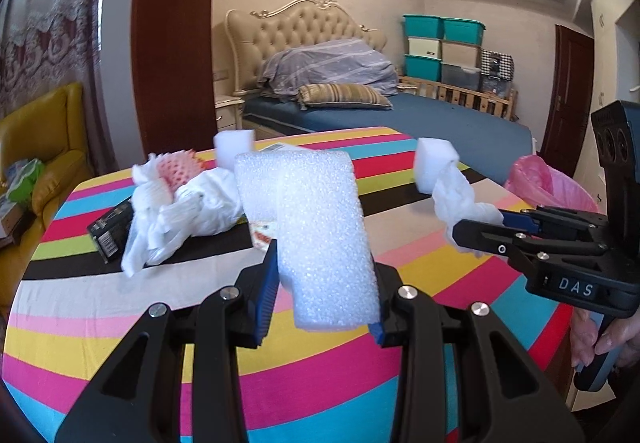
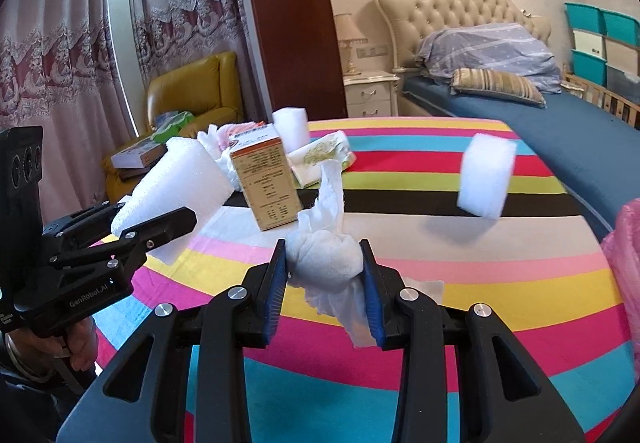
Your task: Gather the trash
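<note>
My left gripper is shut on a bent sheet of white foam, held above the striped table; it also shows in the right wrist view. My right gripper is shut on a crumpled white tissue, seen in the left wrist view too. On the table lie a crumpled white bag with pink foam net, a black box, a brown carton, and white foam blocks.
A bin lined with a pink bag stands past the table's right edge. A flowered packet lies behind the carton. A yellow armchair is at the left, a bed beyond the table.
</note>
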Demonstrator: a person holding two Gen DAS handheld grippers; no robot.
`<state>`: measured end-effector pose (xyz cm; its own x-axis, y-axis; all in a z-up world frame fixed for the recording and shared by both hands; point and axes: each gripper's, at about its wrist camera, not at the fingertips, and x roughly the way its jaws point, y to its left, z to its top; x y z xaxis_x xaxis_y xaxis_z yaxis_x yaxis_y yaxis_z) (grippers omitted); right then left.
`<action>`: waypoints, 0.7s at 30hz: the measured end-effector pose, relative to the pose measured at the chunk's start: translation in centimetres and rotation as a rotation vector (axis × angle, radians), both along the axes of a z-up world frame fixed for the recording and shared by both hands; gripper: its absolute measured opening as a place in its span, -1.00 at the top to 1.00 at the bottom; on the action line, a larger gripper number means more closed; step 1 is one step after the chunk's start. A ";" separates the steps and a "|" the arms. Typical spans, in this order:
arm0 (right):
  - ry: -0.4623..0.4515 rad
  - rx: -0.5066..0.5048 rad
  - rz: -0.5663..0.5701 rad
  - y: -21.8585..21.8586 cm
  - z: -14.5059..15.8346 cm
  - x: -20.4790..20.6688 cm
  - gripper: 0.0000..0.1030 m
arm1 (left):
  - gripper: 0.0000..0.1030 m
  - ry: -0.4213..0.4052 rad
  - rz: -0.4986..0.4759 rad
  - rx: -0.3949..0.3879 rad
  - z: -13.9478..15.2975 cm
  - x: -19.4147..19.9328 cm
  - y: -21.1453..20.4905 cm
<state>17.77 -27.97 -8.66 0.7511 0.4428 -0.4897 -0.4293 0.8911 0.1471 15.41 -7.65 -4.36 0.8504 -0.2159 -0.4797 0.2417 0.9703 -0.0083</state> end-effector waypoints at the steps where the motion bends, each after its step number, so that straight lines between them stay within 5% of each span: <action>1: -0.006 0.003 -0.008 -0.4 0.1 -0.1 0.33 | 0.30 -0.003 -0.010 0.006 0.1 0.0 -0.5; 21: -0.073 0.022 -0.201 -8.7 1.1 -2.0 0.33 | 0.30 -0.060 -0.235 0.033 1.3 0.6 -10.1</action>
